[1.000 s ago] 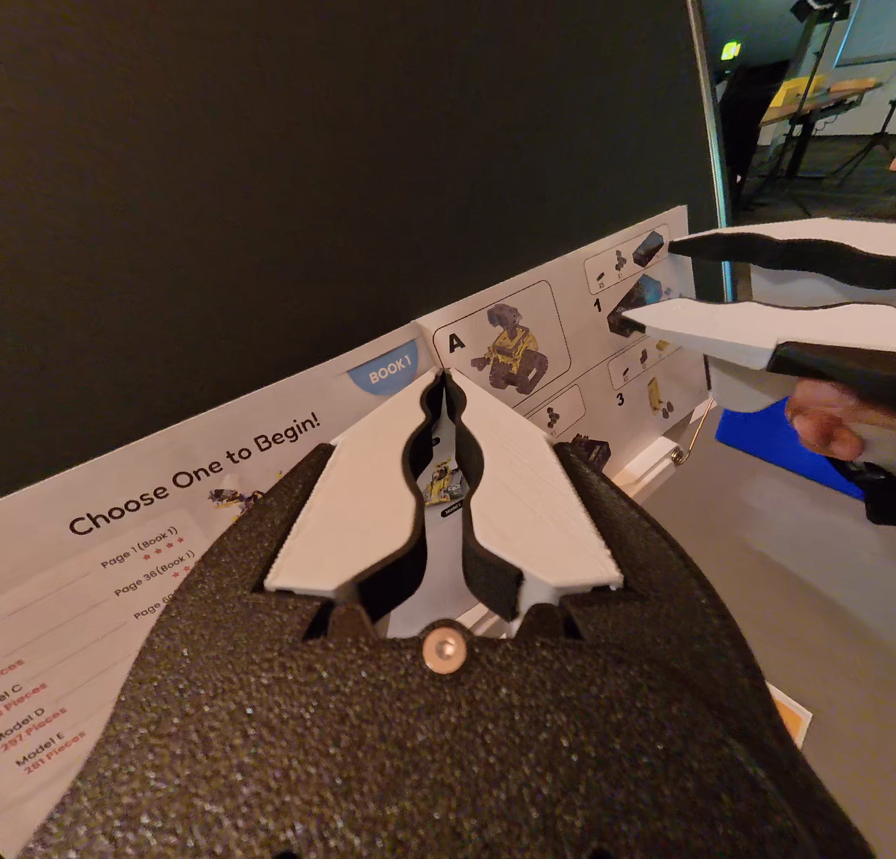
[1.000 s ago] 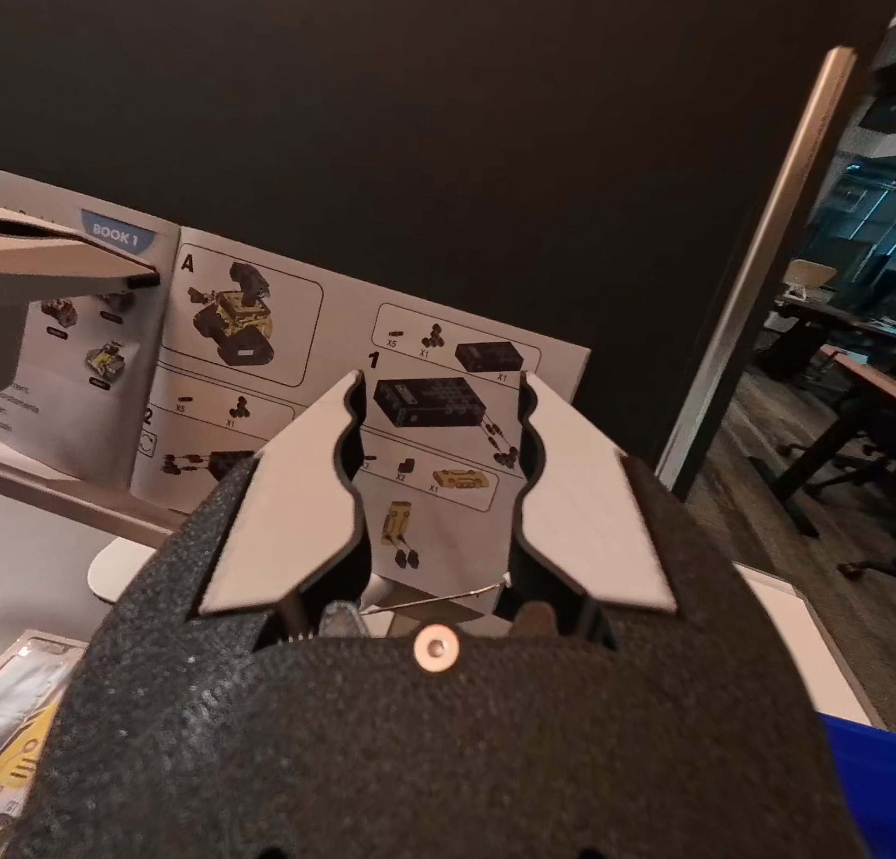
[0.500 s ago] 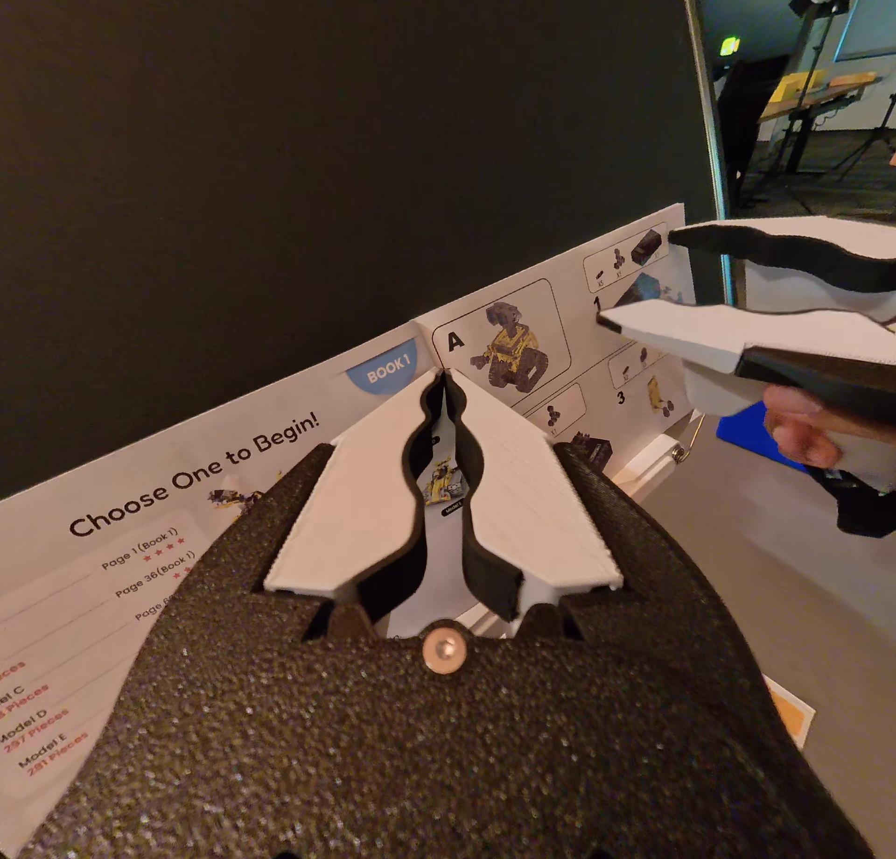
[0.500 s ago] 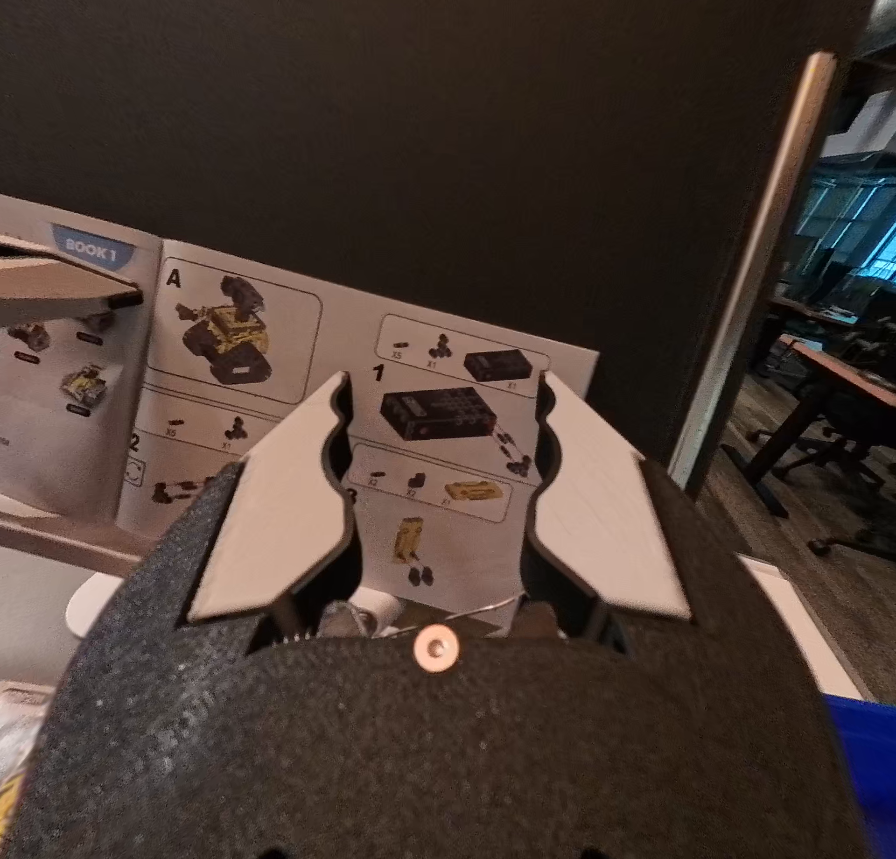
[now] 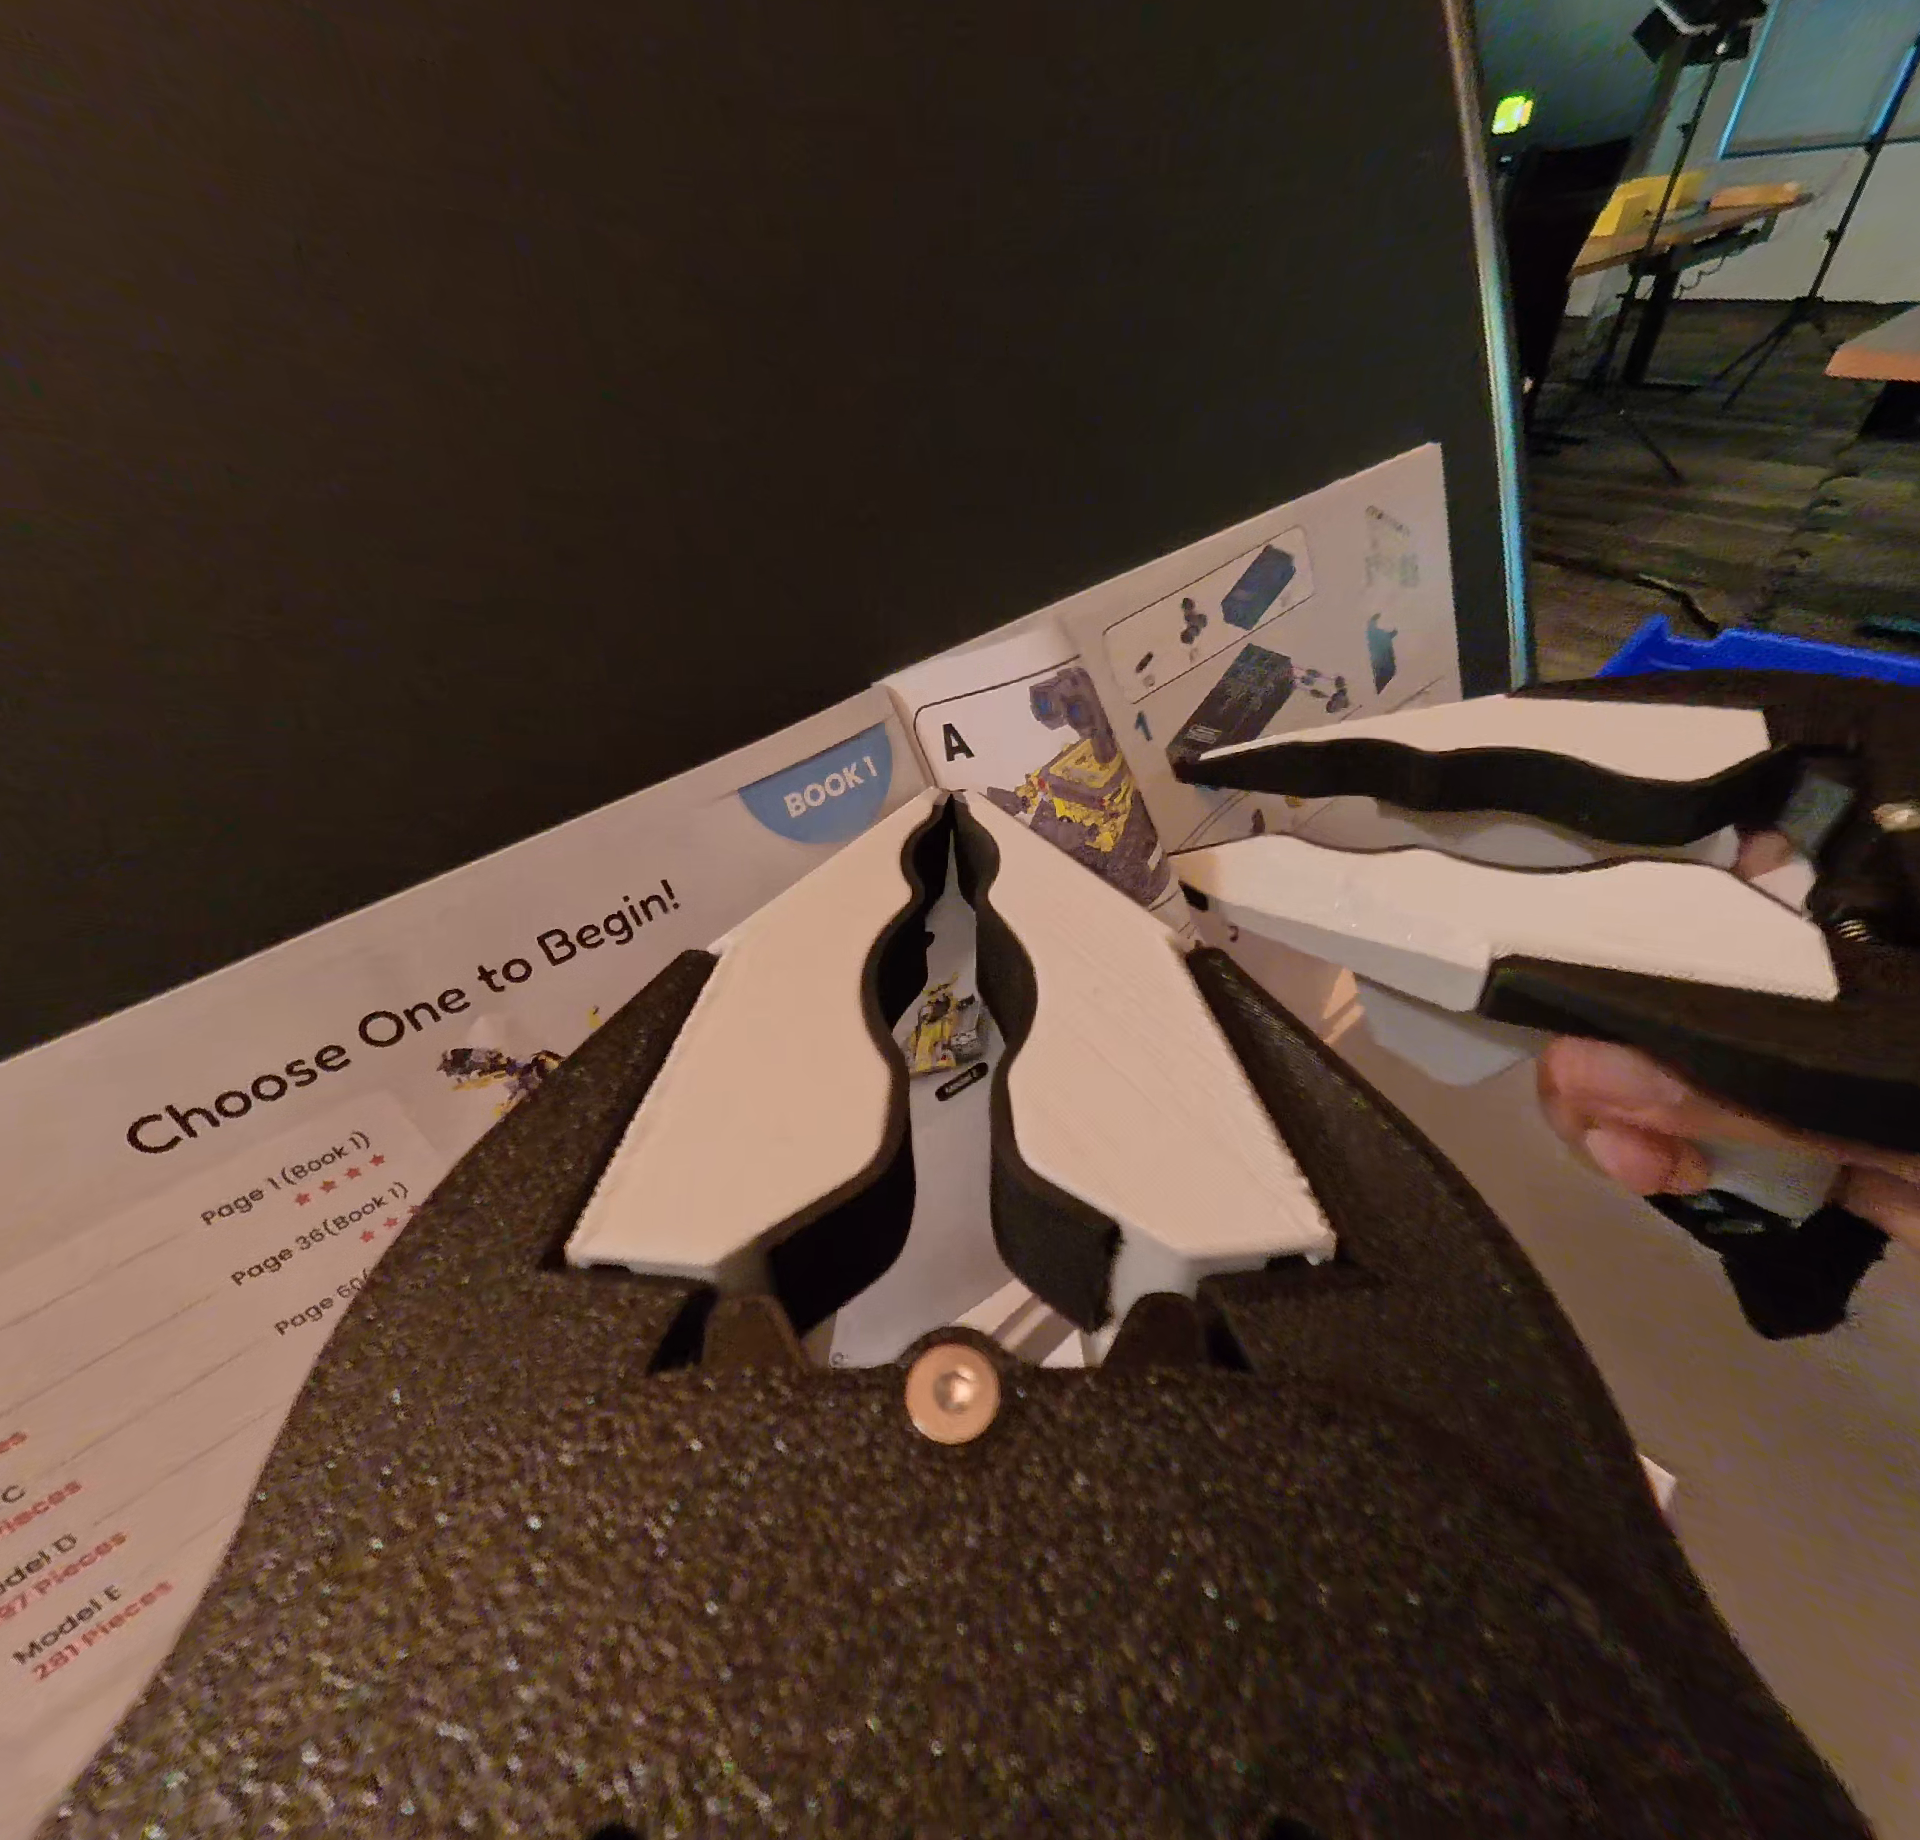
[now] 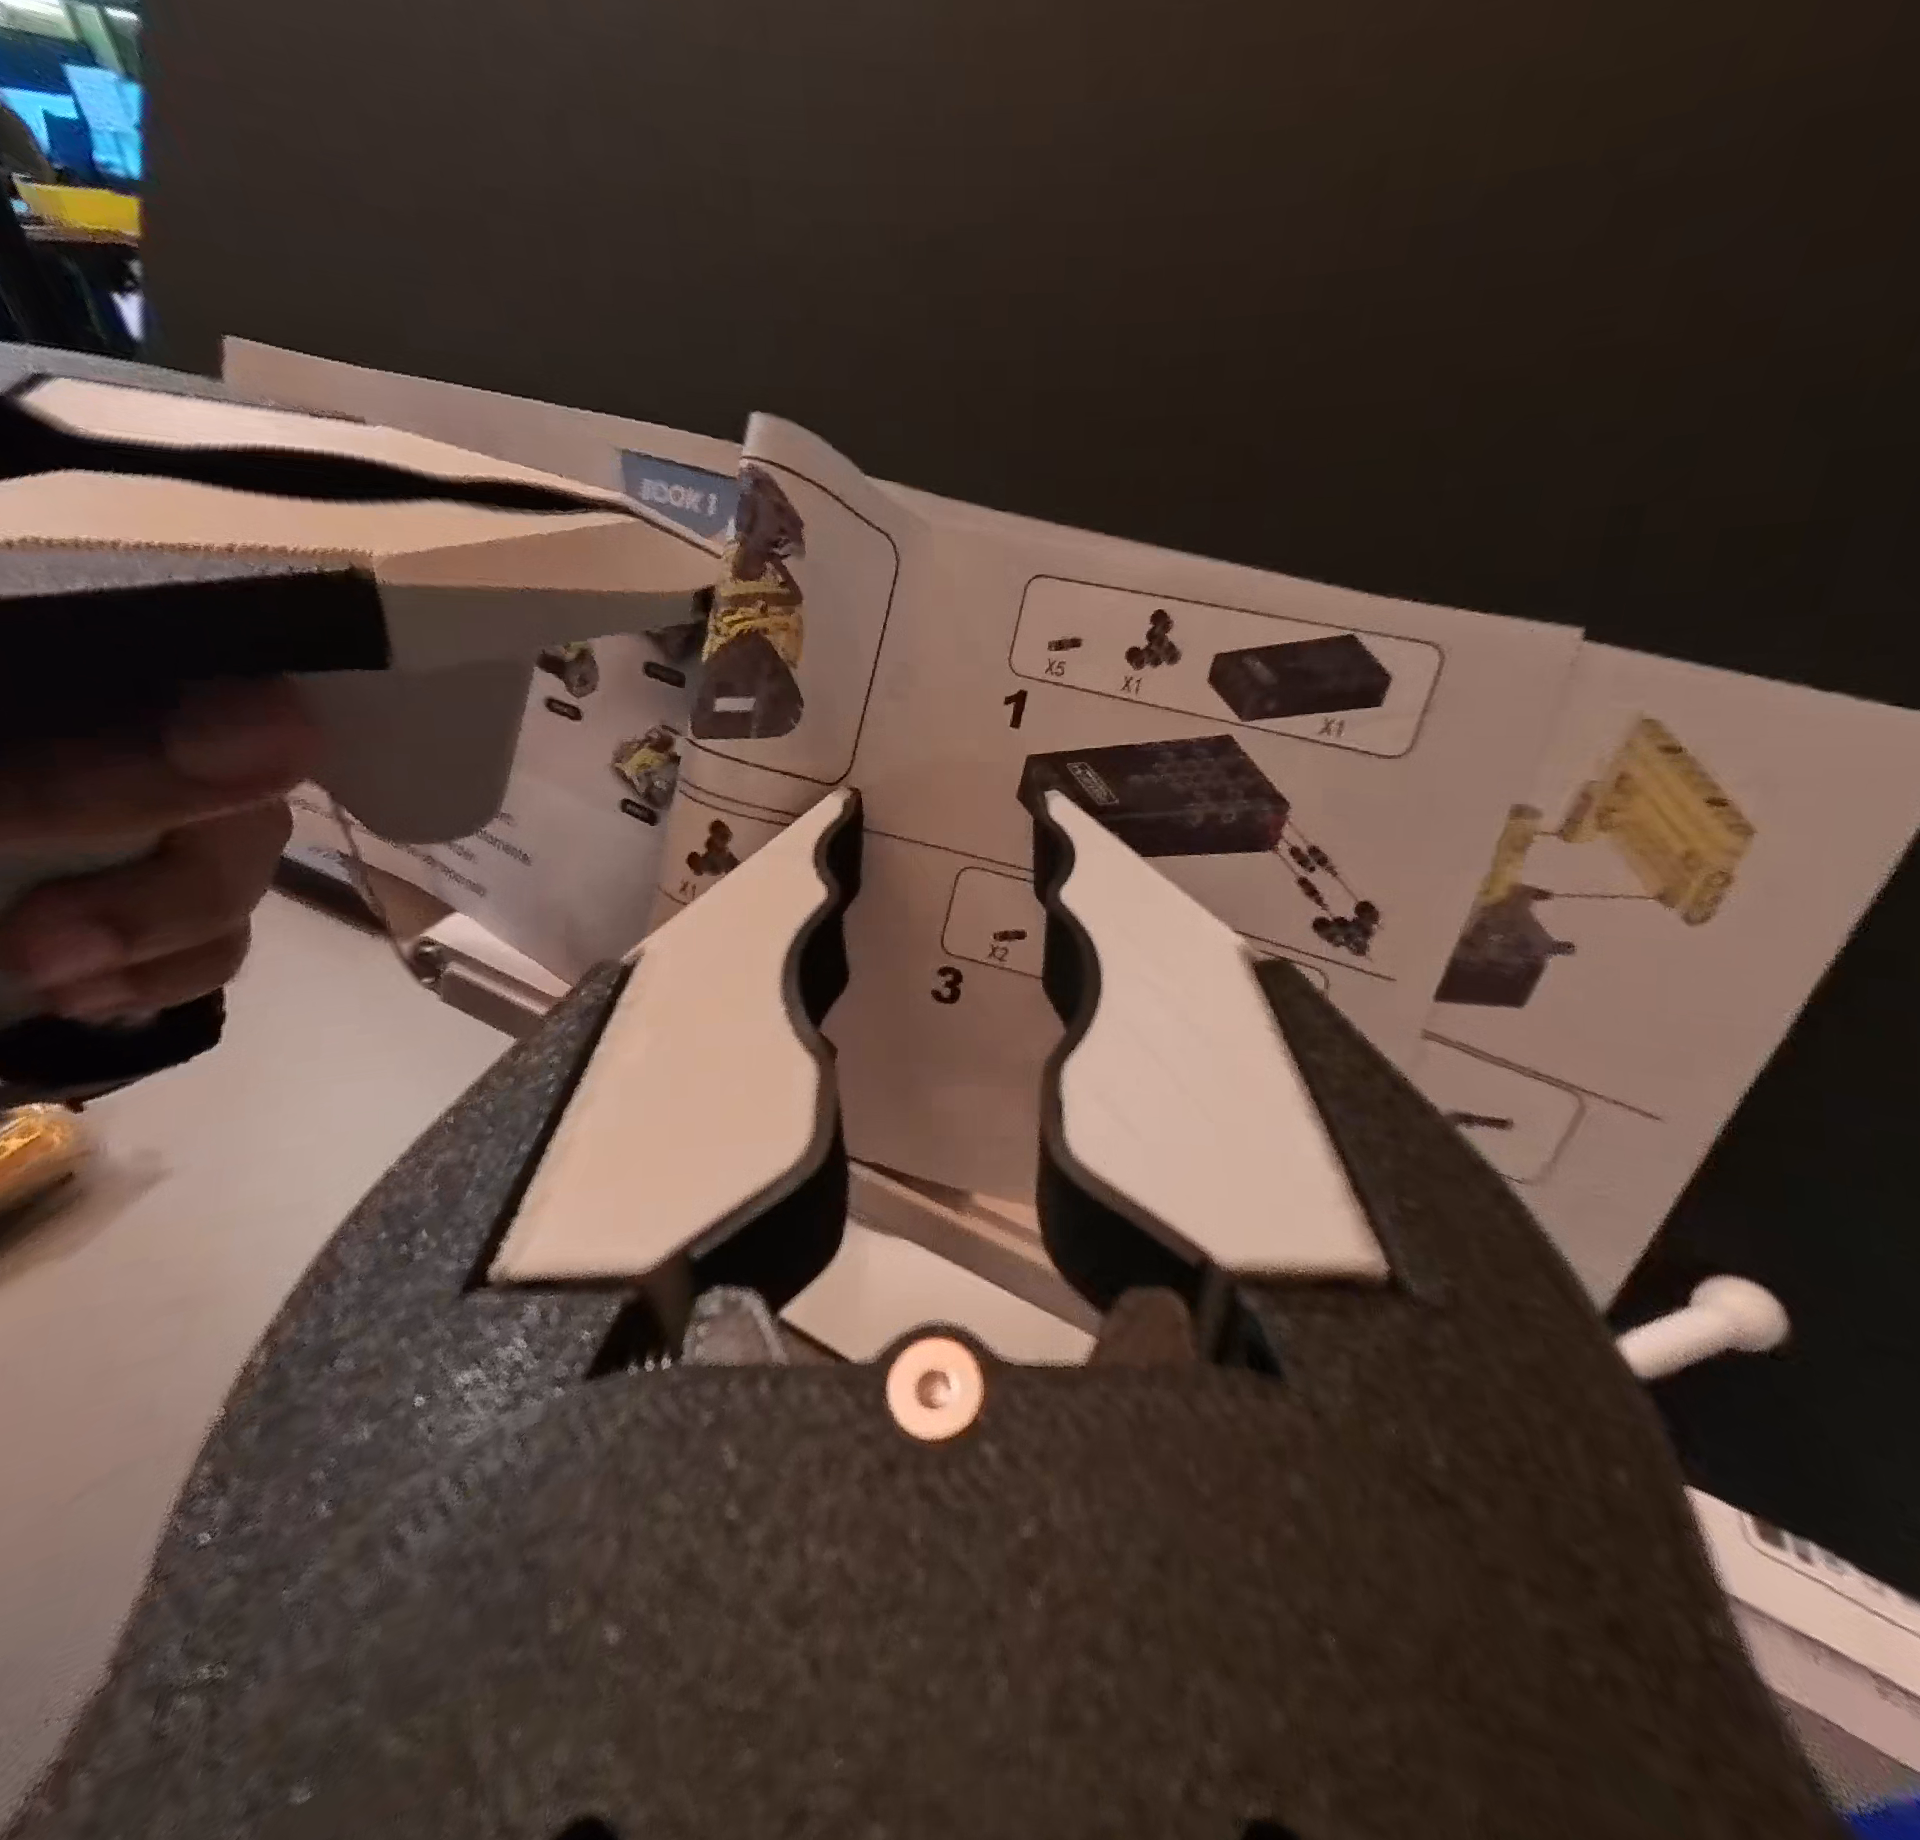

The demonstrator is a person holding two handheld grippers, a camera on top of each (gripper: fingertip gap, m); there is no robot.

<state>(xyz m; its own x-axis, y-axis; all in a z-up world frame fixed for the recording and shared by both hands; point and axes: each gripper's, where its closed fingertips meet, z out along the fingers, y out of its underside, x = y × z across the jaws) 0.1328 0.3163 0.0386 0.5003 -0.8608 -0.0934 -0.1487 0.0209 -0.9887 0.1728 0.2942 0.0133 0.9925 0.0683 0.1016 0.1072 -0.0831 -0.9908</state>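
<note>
An open instruction booklet [image 5: 416,1063] leans on a white stand against a dark panel. My left gripper [image 5: 951,803] is shut, its tips against the booklet just left of the spine. It also shows in the right wrist view [image 6: 717,554]. My right gripper [image 6: 951,803] is open with a narrow gap, tips at the right-hand page [image 6: 1195,585]. That page bows off the booklet and uncovers the page beneath [image 6: 1662,855]. In the left wrist view the right gripper [image 5: 1184,819] comes in from the right. I cannot tell whether the page lies between its fingers.
The dark panel [image 5: 623,336] stands close behind the booklet, with a metal post [image 5: 1486,336] at its right edge. A blue bin [image 5: 1714,647] sits at the right. The white stand ledge [image 6: 468,969] and a white peg [image 6: 1704,1317] lie below the booklet. A yellow item [image 6: 31,1156] lies on the grey table. My right fingertips sit around 6 centimetres from my left ones.
My right gripper has moved left toward the spine and its jaws have narrowed. The right-hand page has bowed off, showing the page under it. My left gripper has stayed put.
</note>
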